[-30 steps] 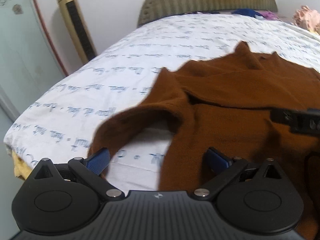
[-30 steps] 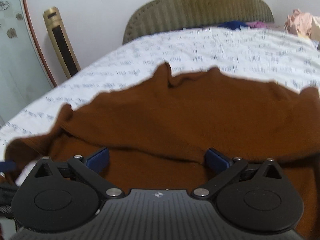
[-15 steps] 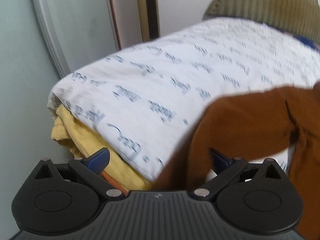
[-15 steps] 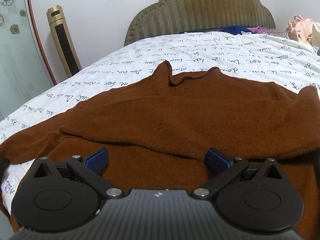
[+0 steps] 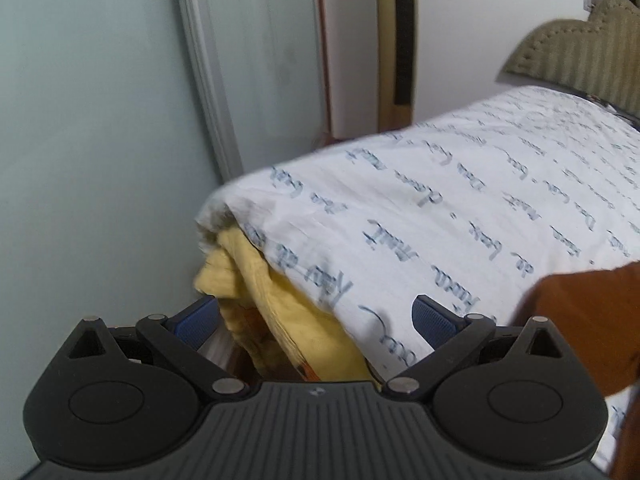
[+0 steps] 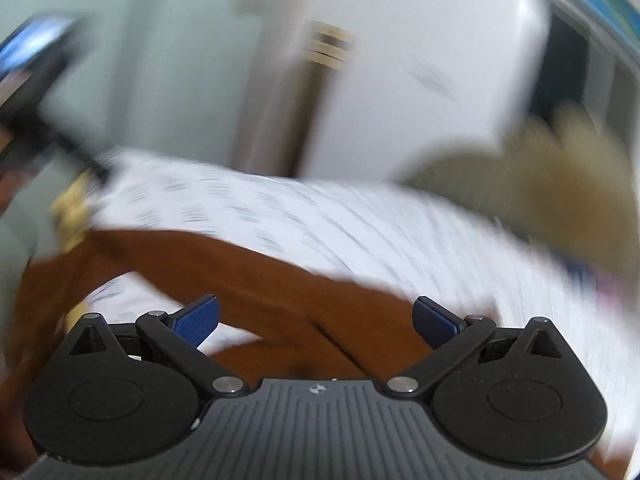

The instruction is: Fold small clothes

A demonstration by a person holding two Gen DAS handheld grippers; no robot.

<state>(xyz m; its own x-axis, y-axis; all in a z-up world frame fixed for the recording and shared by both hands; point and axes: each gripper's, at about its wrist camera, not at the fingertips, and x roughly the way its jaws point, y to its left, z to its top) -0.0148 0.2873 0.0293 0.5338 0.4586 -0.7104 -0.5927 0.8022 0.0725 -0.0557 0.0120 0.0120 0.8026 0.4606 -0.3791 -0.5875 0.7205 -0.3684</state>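
Observation:
A brown knit sweater (image 6: pixel 248 280) lies on the white bed cover with blue script (image 5: pixel 460 208). In the left wrist view only one brown sleeve (image 5: pixel 584 320) shows, at the right edge, hanging over the bed's corner. My left gripper (image 5: pixel 316 322) is open at that corner with nothing between its blue pads. My right gripper (image 6: pixel 316 320) is open just above the sweater, also holding nothing. The right wrist view is heavily blurred by motion.
Yellow bedding (image 5: pixel 280 312) sticks out under the cover at the bed's corner. A pale green wall (image 5: pixel 100 140) and a gold tower fan (image 5: pixel 396 40) stand to the left. The olive headboard (image 5: pixel 580 52) is at the far end. The other gripper (image 6: pixel 36 80) shows at upper left.
Both grippers have swung left. The left one left the sweater's body for the bed's corner. The right view turned sharply and blurred. Both stayed open.

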